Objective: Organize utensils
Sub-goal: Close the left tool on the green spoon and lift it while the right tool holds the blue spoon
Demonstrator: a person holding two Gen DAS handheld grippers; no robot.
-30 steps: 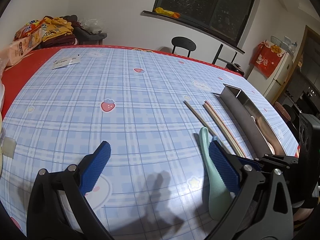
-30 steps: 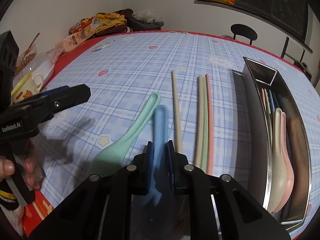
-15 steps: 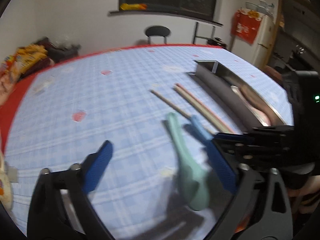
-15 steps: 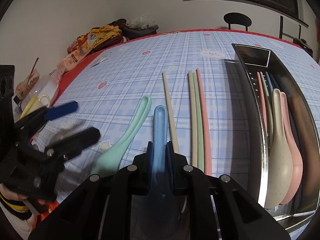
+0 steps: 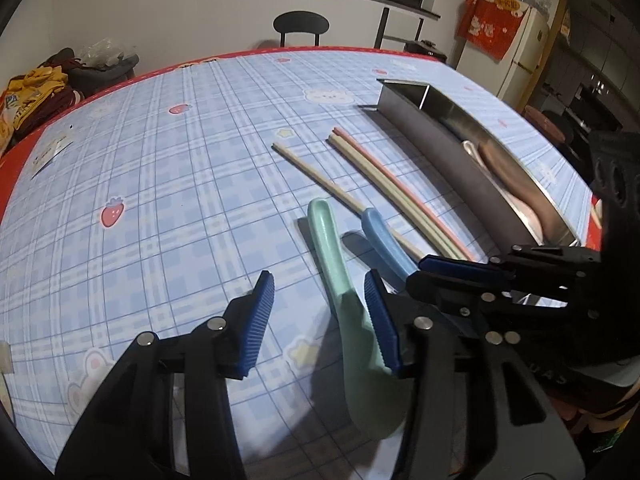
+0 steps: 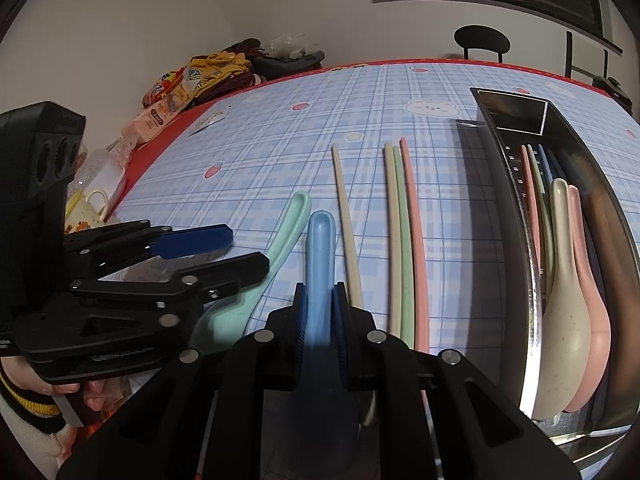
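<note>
In the left wrist view, the left gripper (image 5: pixel 320 304) hovered low over a blue plaid tablecloth (image 5: pixel 168 184), its jaws having just been closing yet not clenched: the mint-green spoon (image 5: pixel 340 280) lay between the blue pads, the right pad (image 5: pixel 380 324) against or just over its bowl, the left pad well clear of it. The spoon's handle pointed toward 11 o'clock. At 2 o'clock from it, the right gripper (image 5: pixel 424 270) clamped a blue spoon (image 5: pixel 384 240), whose handle crossed a cream chopstick (image 5: pixel 320 176). Just beyond lay three more chopsticks (image 5: pixel 384 176), side by side, cream, green and pink. A long steel tray (image 5: pixel 432 140) stood at 2 o'clock on the table, holding spoons only partly seen over its wall.

In the right wrist view, the right gripper (image 6: pixel 320 312) stood clenched on the blue spoon (image 6: pixel 320 248), handle pointing to 12 o'clock, bowl hidden beneath the jaws. The green spoon (image 6: pixel 288 224) lay just beside it at 10 o'clock, its bowl under the left gripper (image 6: pixel 244 252), which a hand (image 6: pixel 80 392) in a striped sleeve held at 9 o'clock. The cream chopstick (image 6: pixel 346 224) lay immediately right of the blue spoon; the three chopsticks (image 6: pixel 404 240) lay touching one another at 1 o'clock. At 3 o'clock the steel tray (image 6: pixel 520 240) held a cream spoon (image 6: pixel 560 304), a pink spoon (image 6: pixel 592 312), a brown utensil and several chopsticks. A mug (image 6: pixel 90 208) and snack packets (image 6: pixel 172 100) sat at the table's far left edge.
</note>
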